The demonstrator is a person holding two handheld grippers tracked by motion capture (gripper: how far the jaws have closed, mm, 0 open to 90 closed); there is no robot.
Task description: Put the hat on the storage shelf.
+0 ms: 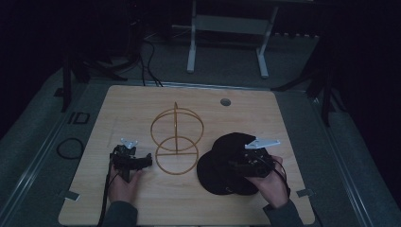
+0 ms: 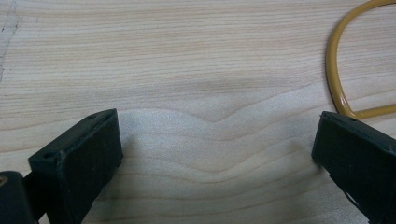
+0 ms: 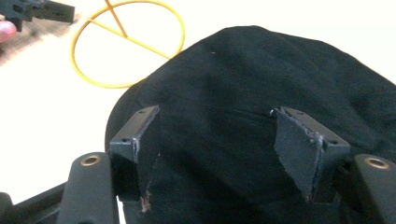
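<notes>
Hat [image 1: 227, 163] lies on the near right part of the table [image 1: 246, 109], a black cloth heap with its brim spread toward you. Your right gripper [image 1: 239, 158] hangs over it, held in your right hand [image 1: 274, 187]. In the right gripper view its jaws stand apart above the dark cloth [image 3: 261, 84], with nothing pinched between them; you cannot tell from the pictures whether the pads brush the fabric.

Just left of the hat stands a yellow wire stand [image 1: 176, 139]: a flat ring on the wood, a post rising from it, and an upright ring on top. The hat's edge sits near the flat ring, apart from it.

Your left gripper [image 1: 147, 161] rests low at the near left, in your left hand [image 1: 124, 187], its tips pointing right toward the stand. In the left gripper view its jaws are spread wide over bare wood [image 2: 196, 70], holding nothing, and the ring's yellow wire [image 2: 338, 88] curves just beyond the right jaw.
</notes>
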